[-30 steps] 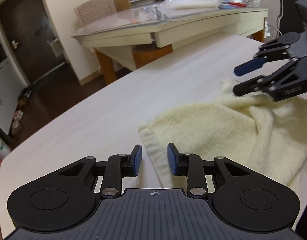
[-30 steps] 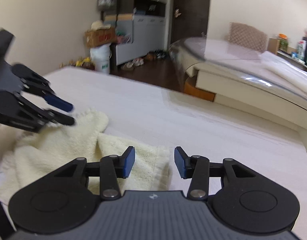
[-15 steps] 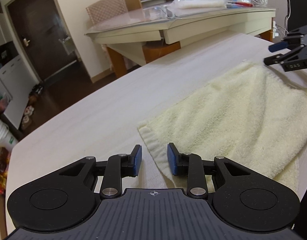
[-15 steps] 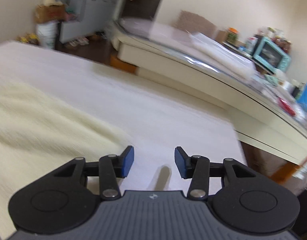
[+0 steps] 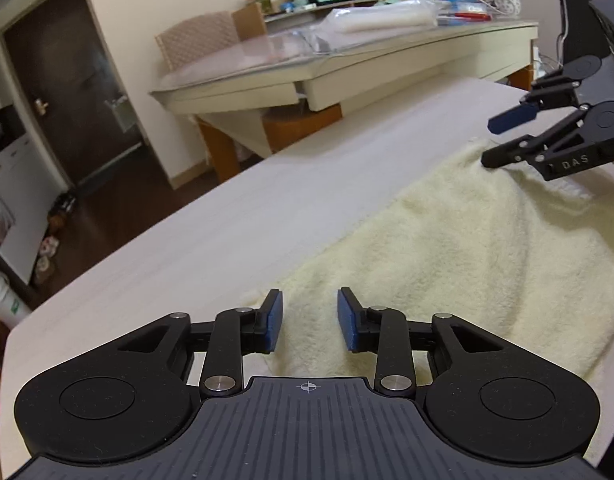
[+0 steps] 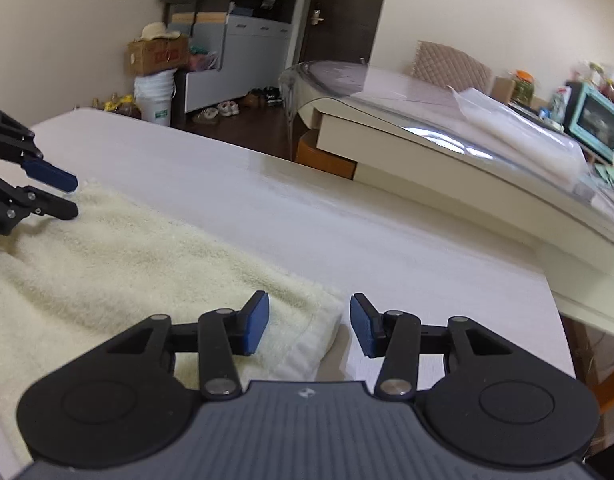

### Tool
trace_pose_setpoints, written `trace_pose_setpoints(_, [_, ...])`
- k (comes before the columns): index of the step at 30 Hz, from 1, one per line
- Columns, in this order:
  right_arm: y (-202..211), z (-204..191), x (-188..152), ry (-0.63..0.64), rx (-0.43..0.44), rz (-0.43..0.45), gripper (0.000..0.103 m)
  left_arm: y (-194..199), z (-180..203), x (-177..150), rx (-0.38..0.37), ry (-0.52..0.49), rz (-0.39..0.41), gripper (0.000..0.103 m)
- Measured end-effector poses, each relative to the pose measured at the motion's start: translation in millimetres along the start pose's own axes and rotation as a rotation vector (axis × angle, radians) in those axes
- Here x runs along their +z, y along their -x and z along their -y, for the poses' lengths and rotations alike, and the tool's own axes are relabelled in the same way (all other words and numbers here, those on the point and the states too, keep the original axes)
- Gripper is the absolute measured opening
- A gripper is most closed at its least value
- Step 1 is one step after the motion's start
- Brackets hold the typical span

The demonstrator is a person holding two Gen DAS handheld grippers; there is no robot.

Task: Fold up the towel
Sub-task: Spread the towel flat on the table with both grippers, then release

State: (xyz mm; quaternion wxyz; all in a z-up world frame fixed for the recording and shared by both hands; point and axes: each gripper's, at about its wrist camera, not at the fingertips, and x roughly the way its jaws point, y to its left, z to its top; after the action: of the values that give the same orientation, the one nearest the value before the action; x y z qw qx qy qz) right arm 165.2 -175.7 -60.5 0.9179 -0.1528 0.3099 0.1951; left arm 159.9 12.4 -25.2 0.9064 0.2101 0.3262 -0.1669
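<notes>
I have the towel [image 5: 487, 240] spread on the desk [image 5: 267, 208], left gripper [image 5: 310, 320] and right gripper [image 6: 309, 322] at adjacent corners, jaws open, empty. Next I pinch both corners.

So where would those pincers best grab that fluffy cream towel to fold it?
At its two corners on the far edge. The fluffy cream towel lies spread flat on the pale table, so each open gripper, left and right, likely comes from the near side, pinching a corner where the edge can lift.
</notes>
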Motion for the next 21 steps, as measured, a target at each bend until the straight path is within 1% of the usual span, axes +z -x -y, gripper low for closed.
trace_pose_setpoints(2, [-9.0,1.5,7.2,0.005,0.001,0.004,0.049,-6.6,-4.5,1.3,0.045,0.002,-0.001,0.036])
trace_pose_setpoints(6, [-28.3,2.3,21.0,0.033,-0.003,0.021,0.049,-19.7,-15.8,5.0,0.092,0.022,-0.002,0.036])
trace_pose_setpoints(9, [-43.8,3.5,30.7,0.056,-0.018,0.037,0.052,-29.6,-23.4,8.6,0.129,0.042,0.001,0.036])
trace_pose_setpoints(12, [-48.7,10.4,36.0,0.043,-0.025,0.057,0.052,-36.3,-27.8,12.5,0.156,0.063,0.001,0.036])
trace_pose_setpoints(13, [-40.1,17.2,38.4,0.001,-0.017,0.093,0.052,-35.5,-28.5,12.4,0.158,0.071,0.003,0.036])
trace_pose_setpoints(15, [-27.1,23.3,39.5,-0.023,0.008,0.113,0.052,-31.3,-29.3,11.0,0.157,0.09,0.01,0.036])
trace_pose_setpoints(17, [2.6,30.6,32.2,-0.041,0.059,0.148,0.052,-18.6,-27.0,7.2,0.151,0.096,0.03,0.036])
trace_pose_setpoints(19, [25.7,35.1,21.1,-0.047,0.109,0.156,0.052,-0.3,-21.8,1.2,0.119,0.101,0.056,0.036])
trace_pose_setpoints(21, [60.0,41.7,-1.2,-0.067,0.182,0.151,0.052,17.6,-15.3,-4.8,0.068,0.109,0.079,0.036])
